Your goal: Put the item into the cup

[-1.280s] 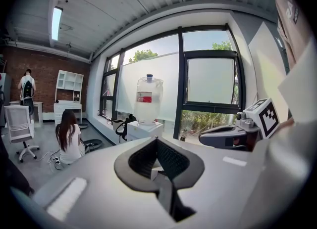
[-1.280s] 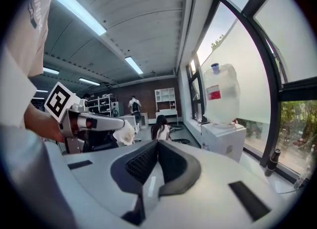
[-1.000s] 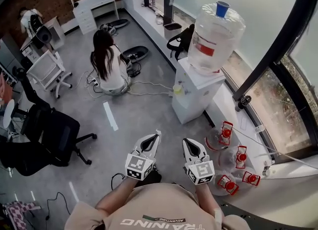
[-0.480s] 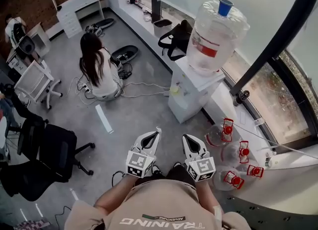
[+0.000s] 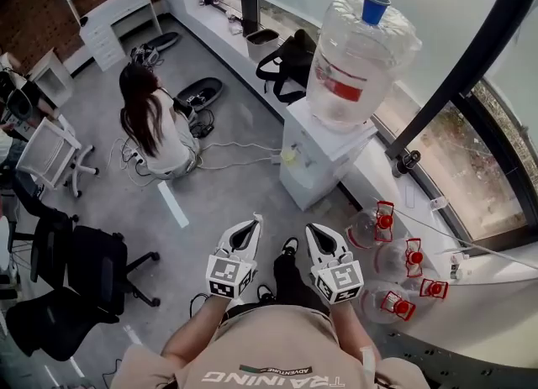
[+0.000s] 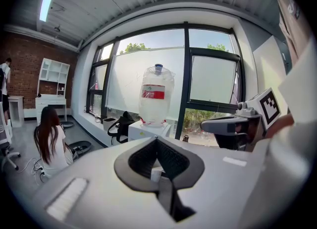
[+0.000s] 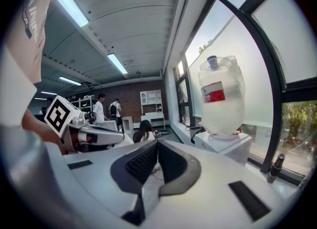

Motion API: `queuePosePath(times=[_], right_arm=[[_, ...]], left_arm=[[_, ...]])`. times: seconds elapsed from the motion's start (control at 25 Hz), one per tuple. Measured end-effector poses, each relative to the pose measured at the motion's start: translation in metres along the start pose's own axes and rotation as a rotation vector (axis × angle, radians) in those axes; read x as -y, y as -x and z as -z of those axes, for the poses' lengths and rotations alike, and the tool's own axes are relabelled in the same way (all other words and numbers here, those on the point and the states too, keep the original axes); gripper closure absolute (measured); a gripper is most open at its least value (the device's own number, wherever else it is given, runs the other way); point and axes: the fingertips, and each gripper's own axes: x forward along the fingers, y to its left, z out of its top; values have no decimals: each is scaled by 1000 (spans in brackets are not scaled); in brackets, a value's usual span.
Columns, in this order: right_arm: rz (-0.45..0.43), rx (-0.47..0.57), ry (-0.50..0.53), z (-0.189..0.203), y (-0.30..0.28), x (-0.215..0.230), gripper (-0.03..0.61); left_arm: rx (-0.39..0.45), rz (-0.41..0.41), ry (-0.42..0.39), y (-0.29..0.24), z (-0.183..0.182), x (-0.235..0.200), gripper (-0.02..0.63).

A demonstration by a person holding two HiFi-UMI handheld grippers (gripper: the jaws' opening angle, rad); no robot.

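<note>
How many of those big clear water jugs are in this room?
5: one red-labelled clear water jug atop the white dispenser; apparently four red-handled empty jugs on the floor under the window. Others may be hidden.

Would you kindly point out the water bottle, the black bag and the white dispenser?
water bottle (image 5: 361, 51), head view, on its clear body.
black bag (image 5: 286, 66), head view, on its middle.
white dispenser (image 5: 309, 169), head view, on its side panel.
</note>
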Motion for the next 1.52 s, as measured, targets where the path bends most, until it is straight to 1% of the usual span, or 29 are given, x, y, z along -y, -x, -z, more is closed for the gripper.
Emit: queuePosePath(times=[0.16, 0.28, 0.4, 0.52, 0.6, 0.84, 0.92, 1.08, 1.2, 1.36, 1.52], right_arm=[[-21, -9, -2, 3, -36, 23, 568], [-33, -21, -2, 2, -66, 45, 568], [-37, -21, 1, -4, -98, 69, 568], [-59, -22, -3, -10, -128, 90, 567], [-75, -34, 12, -14, -140, 103, 568], [-126, -56, 26, -21, -182, 123, 568], [-128, -73, 26, -19, -192, 128, 568], [-114, -87, 3, -17, -203, 131, 568], [-86, -85, -6, -17, -214, 135, 568], [-6, -90, -28, -19, -229, 148, 568], [63, -112, -46, -16, -239, 149, 568]], left_arm=[[-16, -2, 3, -35, -7, -20, 604], [-29, 13, 3, -65, -17, -31, 604], [-30, 32, -17, -101, -28, -43, 604], [-37, 40, -41, -132, -38, -52, 604], [-36, 45, -48, -150, -45, -54, 604], [-35, 23, -24, -185, -60, -79, 604], [-39, 20, -17, -195, -63, -84, 604], [-60, 36, -8, -205, -62, -91, 604], [-70, 67, -14, -215, -65, -100, 604], [-75, 132, -36, -231, -71, -111, 604], [-85, 199, -56, -242, -70, -125, 604]])
